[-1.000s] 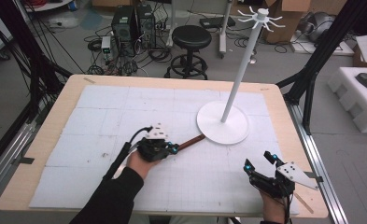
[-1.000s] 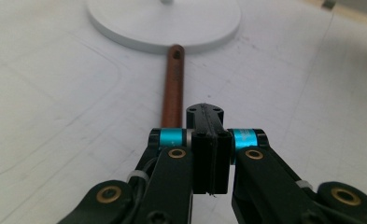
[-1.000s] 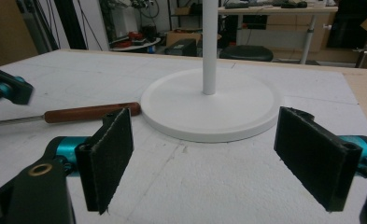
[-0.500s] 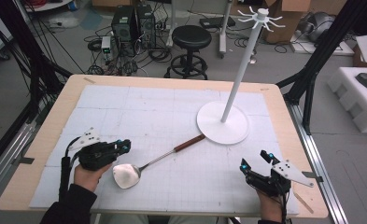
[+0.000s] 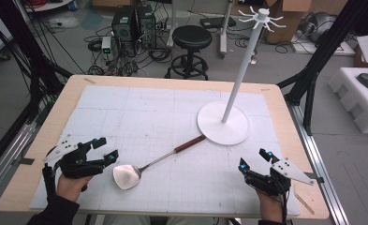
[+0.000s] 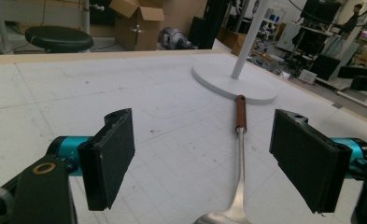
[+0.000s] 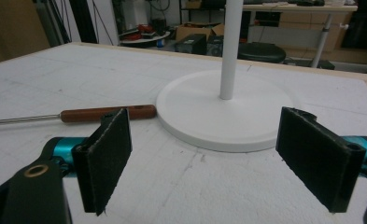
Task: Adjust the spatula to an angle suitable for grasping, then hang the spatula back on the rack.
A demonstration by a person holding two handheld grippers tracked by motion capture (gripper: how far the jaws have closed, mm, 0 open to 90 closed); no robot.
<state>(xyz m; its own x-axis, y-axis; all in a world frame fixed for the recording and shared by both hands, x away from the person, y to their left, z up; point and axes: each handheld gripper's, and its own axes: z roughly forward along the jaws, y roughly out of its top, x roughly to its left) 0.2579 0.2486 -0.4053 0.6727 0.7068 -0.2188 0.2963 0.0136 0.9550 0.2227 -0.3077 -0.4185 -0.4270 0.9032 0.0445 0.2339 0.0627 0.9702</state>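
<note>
The spatula (image 5: 146, 166) lies flat on the white gridded mat (image 5: 139, 112), slanting from the near left toward the far right. Its metal blade (image 5: 126, 176) rests near the front edge of the mat, just right of the left gripper (image 5: 107, 151). A thin steel shaft joins the blade to a brown wooden handle (image 5: 189, 143). The handle's end lies right at the rim of the round base (image 5: 209, 126) of the white hook stand (image 5: 241, 77); whether the two touch cannot be told.

In the left gripper view, the spatula (image 6: 238, 158) runs up the middle between the two black pads (image 6: 113, 154), with the blade's top edge at the bottom border. The left gripper (image 6: 209, 161) has just been opening, and its jaws now stand wide. The pads touch nothing, and the spatula lies released on the mat.

The right gripper (image 5: 255, 161) is held low over the mat's front right corner, well apart from the spatula. In the right gripper view, the right gripper (image 7: 218, 163) is likewise spread wide and holds nothing. That view shows the wooden handle (image 7: 109, 113) at left and the stand base (image 7: 228, 116) straight ahead.

The mat covers a wooden table (image 5: 284, 126). A black stool (image 5: 191, 40) stands on the floor beyond the table's far edge.
</note>
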